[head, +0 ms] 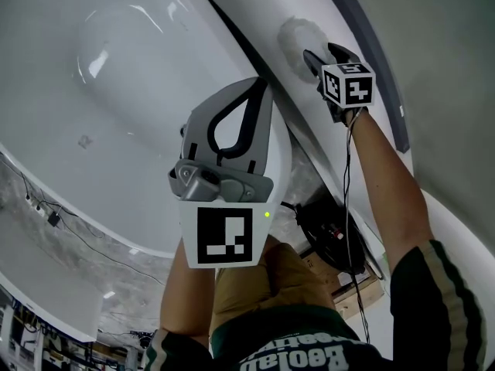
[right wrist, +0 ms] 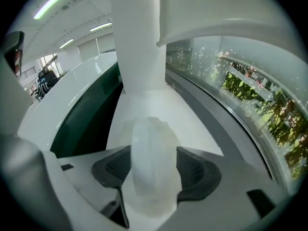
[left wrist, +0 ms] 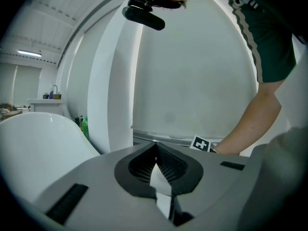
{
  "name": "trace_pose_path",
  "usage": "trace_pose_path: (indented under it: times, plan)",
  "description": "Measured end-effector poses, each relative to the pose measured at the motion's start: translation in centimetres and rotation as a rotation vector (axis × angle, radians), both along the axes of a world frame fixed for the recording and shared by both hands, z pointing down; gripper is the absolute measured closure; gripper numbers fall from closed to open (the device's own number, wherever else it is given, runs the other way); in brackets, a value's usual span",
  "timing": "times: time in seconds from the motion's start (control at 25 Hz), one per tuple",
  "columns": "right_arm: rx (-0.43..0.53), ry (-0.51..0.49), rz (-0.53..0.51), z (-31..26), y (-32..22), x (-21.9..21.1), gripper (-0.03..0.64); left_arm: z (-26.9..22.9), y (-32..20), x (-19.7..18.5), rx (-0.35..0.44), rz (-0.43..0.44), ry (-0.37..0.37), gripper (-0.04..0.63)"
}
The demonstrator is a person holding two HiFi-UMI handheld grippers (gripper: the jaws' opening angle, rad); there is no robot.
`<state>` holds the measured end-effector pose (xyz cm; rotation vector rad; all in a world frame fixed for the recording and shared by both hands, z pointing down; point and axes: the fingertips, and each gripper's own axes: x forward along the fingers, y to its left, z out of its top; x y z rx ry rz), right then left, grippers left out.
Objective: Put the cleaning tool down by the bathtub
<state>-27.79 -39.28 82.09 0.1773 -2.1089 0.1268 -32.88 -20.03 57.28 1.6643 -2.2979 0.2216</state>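
White enamel fills most of the head view, where the bathtub curves across from 9 to 12 o'clock. Nearest, at 6 o'clock, are the person's dark green shirt and tan trousers. Just past them, in the middle of the picture, the left gripper is held up, clear of every surface. Its own view shows the two jaw tips met and the pads closed with nothing between them.

Farther out, toward 1 o'clock, the bare right forearm reaches away with a thin black cable beside it. It ends at the right gripper with its marker cube. That gripper is at the cleaning tool, a pale fluffy puff lying on the white ledge just beside the tub.

In the right gripper view the puff stands between the jaws and rests on the flat ledge. The pads are spread wide on either side of it, right against its fluff but not pressing it in. Beyond the tool a white column rises at 12 o'clock. A glass wall with greenery behind it runs off at 3 o'clock.
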Motion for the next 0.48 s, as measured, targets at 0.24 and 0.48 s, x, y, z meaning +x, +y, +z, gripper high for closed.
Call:
trace_pose_path:
  times: [0.24, 0.48]
  plan:
    - [-0.012, -0.043, -0.058, -0.63, 0.98, -0.32, 0.333, 0.22, -0.29, 0.33, -0.009, -0.002, 0.010, 0.586]
    - [-0.023, -0.089, -0.039, -1.25, 0.59, -0.26, 0.329, 0.02, -0.57, 0.75, 0.003, 0.004, 0.025, 0.586]
